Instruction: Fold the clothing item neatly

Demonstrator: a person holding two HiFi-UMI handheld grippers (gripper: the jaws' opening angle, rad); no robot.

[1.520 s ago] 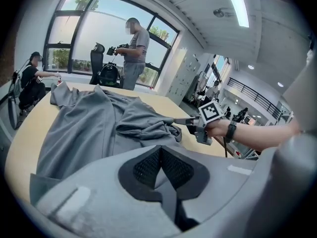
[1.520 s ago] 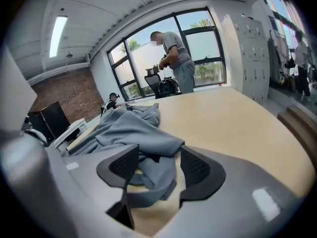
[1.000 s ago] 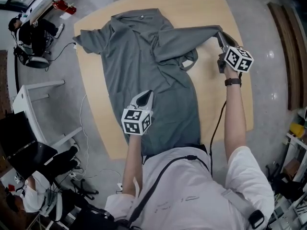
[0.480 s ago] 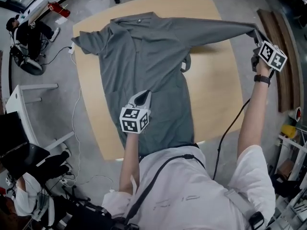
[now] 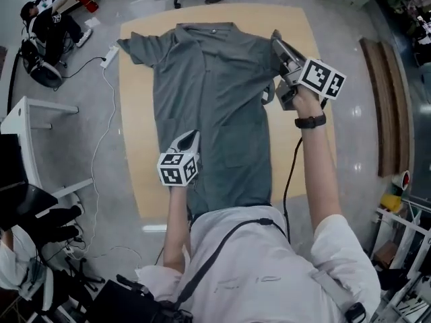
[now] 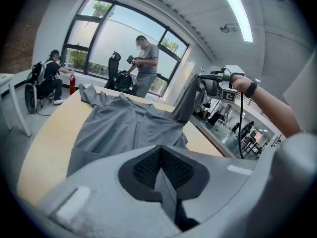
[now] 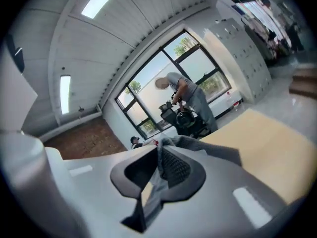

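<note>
Shirt [image 5: 215,106] lies flat on the wooden table [image 5: 300,160], collar at the far end, hem at the near edge, left sleeve [image 5: 138,46] spread toward the far-left corner. Right gripper [image 5: 279,46] is clamped on the right sleeve [image 6: 185,100] and holds it up off the table, above the shirt's right shoulder. In the right gripper view I see grey cloth bunched between the pads with a tail hanging below. Left gripper [image 5: 190,137] sits over the shirt's left side near its edge. Its jaws are closed and a thin grey strip, which I read as shirt cloth, runs between the pads. Only the head view gives me the full table outline and the cable [image 5: 108,113] on the floor. Only the left gripper view shows the raised sleeve side-on against the windows [image 6: 99,38]. A standing person [image 6: 146,66] shows in both gripper views. A seated person [image 6: 49,78] is at the far left.
</note>
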